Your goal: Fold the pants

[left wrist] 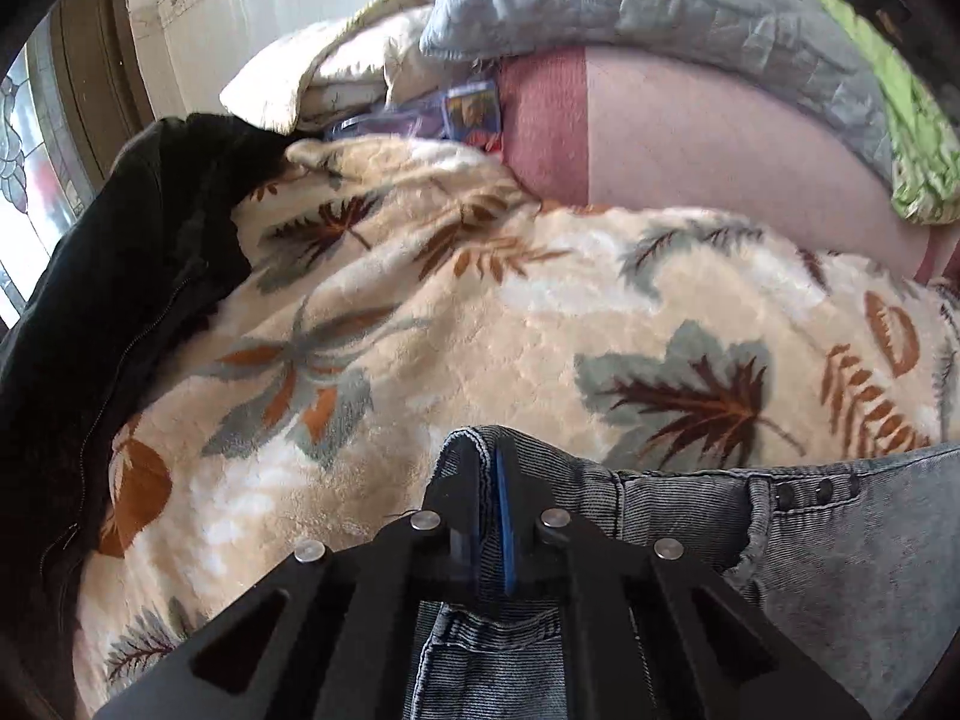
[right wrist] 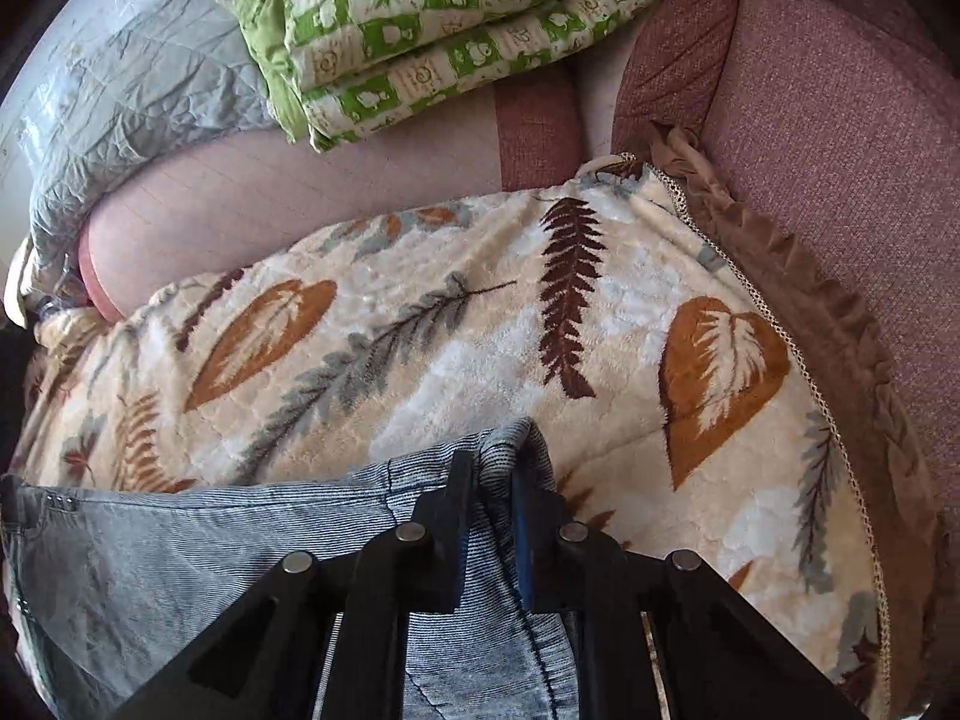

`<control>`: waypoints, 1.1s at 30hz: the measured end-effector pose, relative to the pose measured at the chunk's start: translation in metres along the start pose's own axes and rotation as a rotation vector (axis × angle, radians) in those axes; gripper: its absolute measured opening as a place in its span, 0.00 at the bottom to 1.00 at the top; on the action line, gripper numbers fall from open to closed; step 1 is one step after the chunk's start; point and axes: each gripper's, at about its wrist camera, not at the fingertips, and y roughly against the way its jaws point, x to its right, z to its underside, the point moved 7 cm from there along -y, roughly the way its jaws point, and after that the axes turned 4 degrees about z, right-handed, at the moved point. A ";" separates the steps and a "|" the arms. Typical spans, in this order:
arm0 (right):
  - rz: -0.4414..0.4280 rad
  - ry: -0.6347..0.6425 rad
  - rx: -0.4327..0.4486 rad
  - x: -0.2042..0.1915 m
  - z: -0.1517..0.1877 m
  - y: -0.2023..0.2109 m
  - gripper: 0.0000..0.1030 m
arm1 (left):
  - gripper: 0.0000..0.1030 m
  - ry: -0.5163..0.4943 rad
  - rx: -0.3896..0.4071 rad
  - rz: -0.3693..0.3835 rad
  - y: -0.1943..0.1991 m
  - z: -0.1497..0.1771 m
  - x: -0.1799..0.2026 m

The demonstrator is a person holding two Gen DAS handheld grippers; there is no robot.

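Lying across the near edge of a leaf-patterned fleece blanket (left wrist: 480, 330) is a pair of grey-blue denim pants (left wrist: 840, 570), waistband stretching sideways between the two tools; the left gripper (left wrist: 489, 480) is pinching one corner of the waistband, its black fingers (left wrist: 462, 474) standing almost together with only a thin fold of denim and a blue pad between them; a row of dark studs is showing on the waistband further toward the right of that view; in the right wrist view the right gripper (right wrist: 492, 480) is clamping the other corner of the pants (right wrist: 180, 540), jaws standing a little apart with a thicker bunch of ribbed denim pressed between them and rising just past the tips; the blanket (right wrist: 420, 330) is covering the seat of a pinkish-red sofa (right wrist: 840, 120), a brown ruffled trim (right wrist: 798, 276) running along its right edge; a green-and-white quilt (right wrist: 450, 30) is sitting folded on the sofa back at the far edge, touching a crinkled grey quilt (right wrist: 120, 90) to its left; in the left wrist view a black zipped jacket (left wrist: 120, 270) is lying along the blanket's left edge, and a cream cushion (left wrist: 312, 78) is resting at the far left corner beside the grey quilt (left wrist: 630, 0).
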 end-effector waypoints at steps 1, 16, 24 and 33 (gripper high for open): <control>0.006 0.015 -0.076 0.000 0.009 -0.021 0.33 | 0.09 0.016 -0.099 -0.014 -0.021 0.012 -0.004; -0.029 -0.098 -0.174 0.047 0.094 0.021 0.69 | 0.68 -0.148 0.004 -0.029 0.072 0.076 0.006; 0.013 0.024 -0.156 0.027 0.097 0.044 0.12 | 0.70 -0.119 -0.141 -0.063 0.034 0.098 0.003; 0.010 -0.006 -0.179 0.038 0.121 0.039 0.63 | 0.83 -0.124 -0.099 -0.121 0.056 0.096 -0.005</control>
